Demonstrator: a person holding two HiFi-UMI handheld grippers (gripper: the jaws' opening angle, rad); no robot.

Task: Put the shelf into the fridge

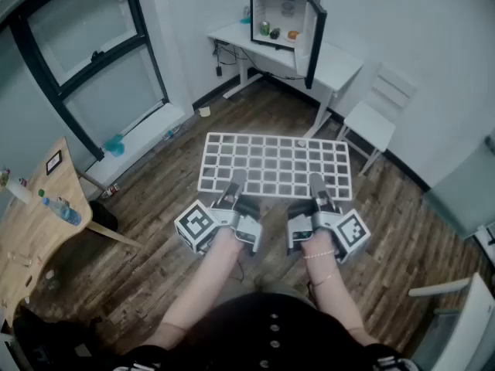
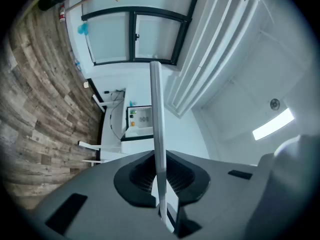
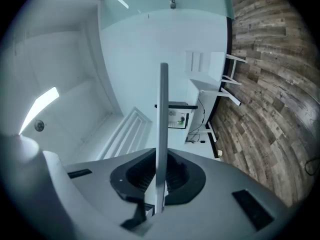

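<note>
Head view: clamped on flat white wire-grid shelf (image 1: 274, 161) with left gripper (image 1: 234, 179) and right gripper (image 1: 315, 182); keep level toward open black mini-fridge (image 1: 283, 12).

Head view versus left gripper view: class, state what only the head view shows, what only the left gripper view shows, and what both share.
Only the head view: the full white grid of the shelf, the right gripper clamped on its near edge, the person's forearms. Only the left gripper view: the shelf edge-on between the closed jaws of the left gripper, a ceiling light. Both: the shelf, the left gripper, the open fridge on its white desk, the window, the wood floor.
</note>
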